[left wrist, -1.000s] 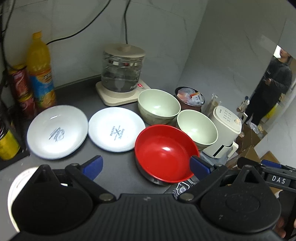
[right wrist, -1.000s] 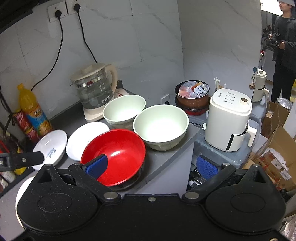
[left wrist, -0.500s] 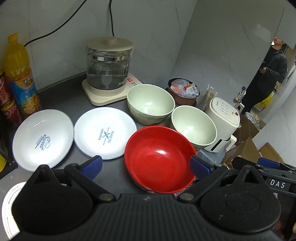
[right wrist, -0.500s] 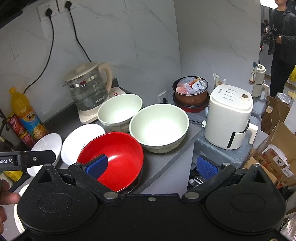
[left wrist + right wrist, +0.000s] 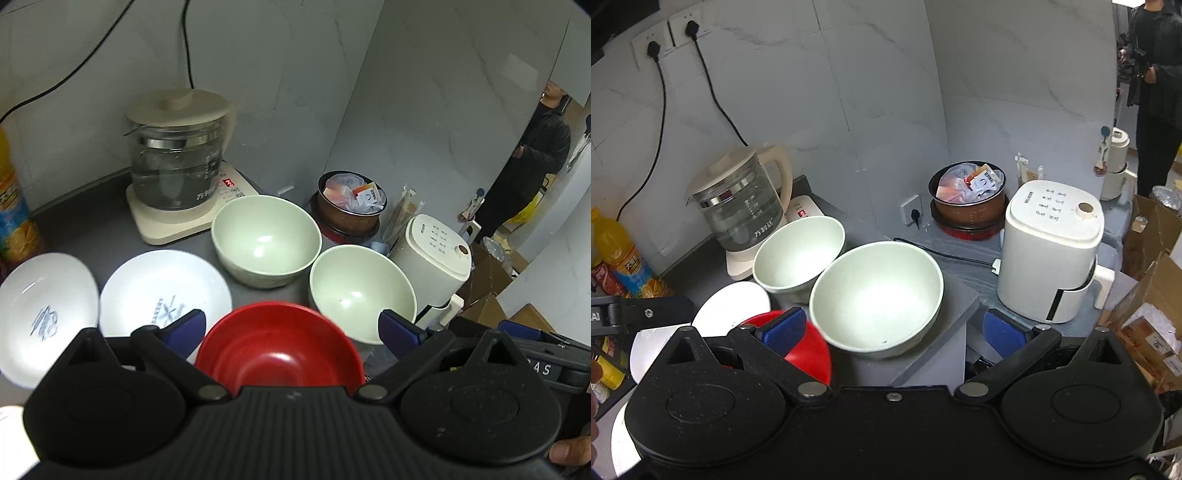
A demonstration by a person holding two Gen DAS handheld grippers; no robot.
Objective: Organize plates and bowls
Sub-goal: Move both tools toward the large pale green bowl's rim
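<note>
A red bowl sits at the counter's front, between the fingers of my open, empty left gripper. Behind it stand two pale green bowls, one further back and one on the right. Two white plates lie left of them, one next to the red bowl and one at the far left. In the right wrist view my right gripper is open and empty, just in front of the near green bowl. The far green bowl and the red bowl also show there.
A glass kettle on its base stands at the back. An orange juice bottle and cans are at the left. A white appliance and a pot of packets sit on a lower surface past the counter's right edge. A person stands far right.
Both grippers have moved forward and to the right towards the bowls. The red bowl now lies close between the left gripper's fingers, and the near green bowl looms larger in the right wrist view.
</note>
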